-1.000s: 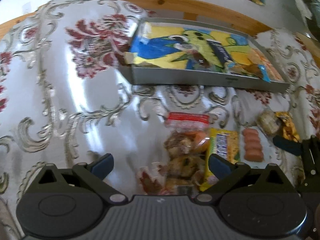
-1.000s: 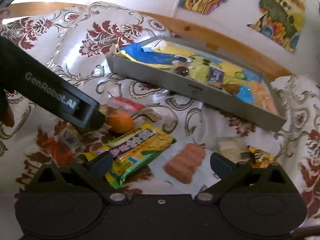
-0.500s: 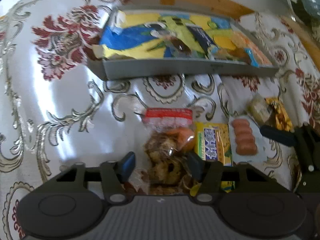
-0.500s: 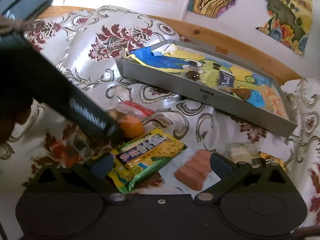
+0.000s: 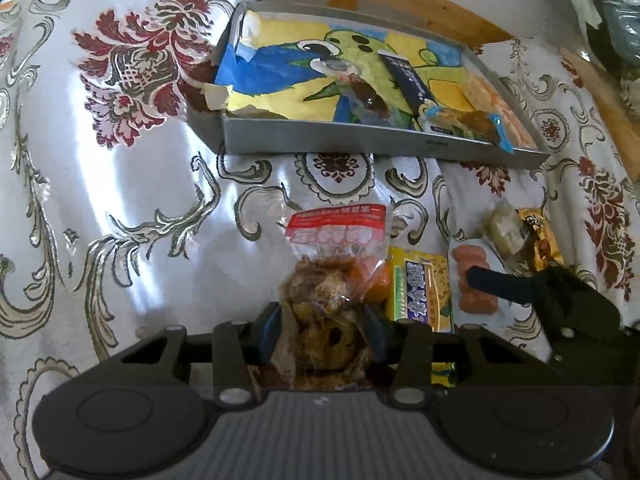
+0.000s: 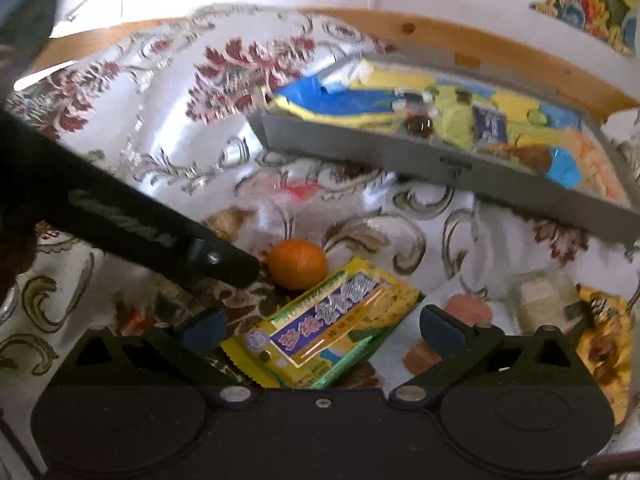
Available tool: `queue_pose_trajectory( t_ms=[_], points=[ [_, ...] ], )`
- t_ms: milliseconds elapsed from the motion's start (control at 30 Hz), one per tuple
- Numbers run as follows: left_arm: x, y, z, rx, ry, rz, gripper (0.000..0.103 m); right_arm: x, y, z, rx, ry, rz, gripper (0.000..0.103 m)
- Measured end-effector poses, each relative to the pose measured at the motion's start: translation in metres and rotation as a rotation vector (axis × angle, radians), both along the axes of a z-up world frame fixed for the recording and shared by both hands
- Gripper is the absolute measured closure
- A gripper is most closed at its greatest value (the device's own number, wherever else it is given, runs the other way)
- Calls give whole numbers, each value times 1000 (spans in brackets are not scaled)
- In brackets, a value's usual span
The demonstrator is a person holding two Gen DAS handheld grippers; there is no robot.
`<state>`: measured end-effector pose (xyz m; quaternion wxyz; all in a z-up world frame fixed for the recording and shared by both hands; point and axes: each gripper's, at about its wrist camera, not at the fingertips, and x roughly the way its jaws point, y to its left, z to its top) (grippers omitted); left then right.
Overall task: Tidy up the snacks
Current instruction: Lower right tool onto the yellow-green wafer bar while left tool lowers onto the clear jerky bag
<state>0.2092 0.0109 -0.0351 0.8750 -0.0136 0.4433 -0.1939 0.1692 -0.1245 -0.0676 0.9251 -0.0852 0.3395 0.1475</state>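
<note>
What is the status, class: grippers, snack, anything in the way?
Left gripper shut on pastry bag. Right gripper open over yellow packet, not gripping. Tray ahead, path clear; orange touches the bag.

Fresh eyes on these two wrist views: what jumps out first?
The left gripper is shut on a clear bag of brown pastries with a red label, at the near edge of the floral tablecloth. Behind it sits a grey tray lined with a bright parrot picture. The open right gripper hovers over a yellow snack packet beside an orange.
</note>
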Motion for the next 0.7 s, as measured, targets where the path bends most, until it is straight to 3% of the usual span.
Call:
queue_pose_trajectory(
  t_ms=[133, 233, 433, 567, 700],
  points=[
    [-1, 7, 0, -30, 5, 23, 56, 5, 5, -2, -10, 21, -30, 6],
    [0, 11, 0, -52, 14, 34, 56, 4, 5, -3, -35, 14, -45, 20],
    [1, 8, -2, -54, 17, 40, 55, -6, 0, -2, -47, 36, -27, 37],
    [2, 3, -2, -38, 17, 34, 55, -14, -8, 3, -60, 52, 4, 45],
    [1, -2, -3, -15, 15, 32, 55, -16, -17, 6, -36, 66, 7, 47]
  ],
)
